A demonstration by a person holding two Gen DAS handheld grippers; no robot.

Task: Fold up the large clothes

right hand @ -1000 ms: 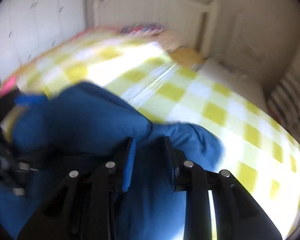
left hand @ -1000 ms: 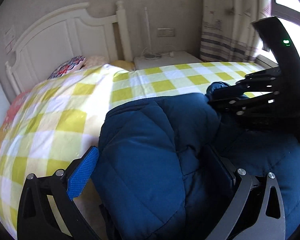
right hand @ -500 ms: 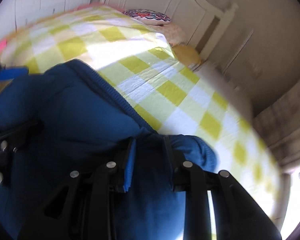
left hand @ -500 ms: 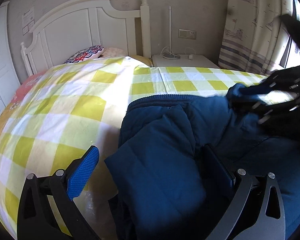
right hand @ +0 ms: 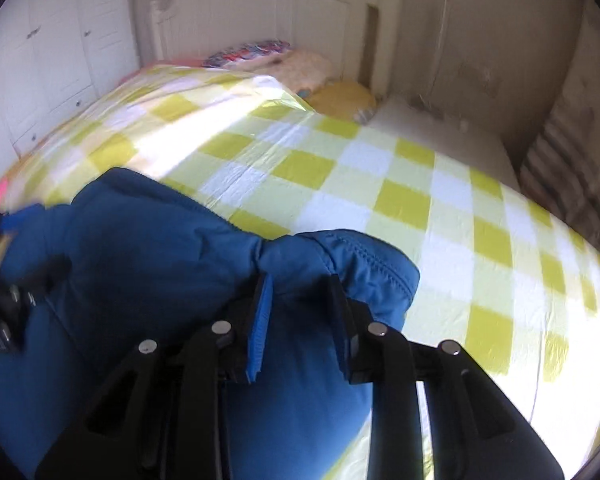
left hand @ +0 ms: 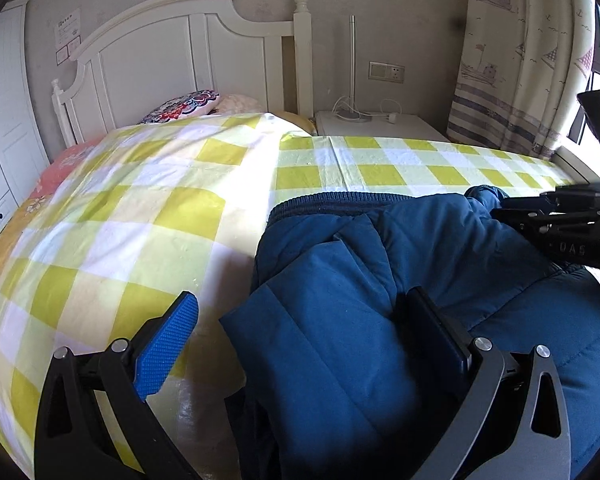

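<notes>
Bedroom scene: a bed (left hand: pixel 148 216) under a yellow-and-white checked cover carried a bulky blue padded jacket (left hand: pixel 340 320) bunched at its near edge. Nearest the lenses, the left claw (left hand: pixel 300 340) stood spread wide, its right finger pressed against the jacket and its blue-padded left finger clear over the cover, while the right claw (right hand: pixel 298 308) was clenched on a fold of the jacket by its stitched hem. Farther back lay a patterned pillow (left hand: pixel 180 106) against the white headboard (left hand: pixel 180 52), with a white nightstand (left hand: pixel 380 128) and curtain (left hand: pixel 512 60) beyond.
</notes>
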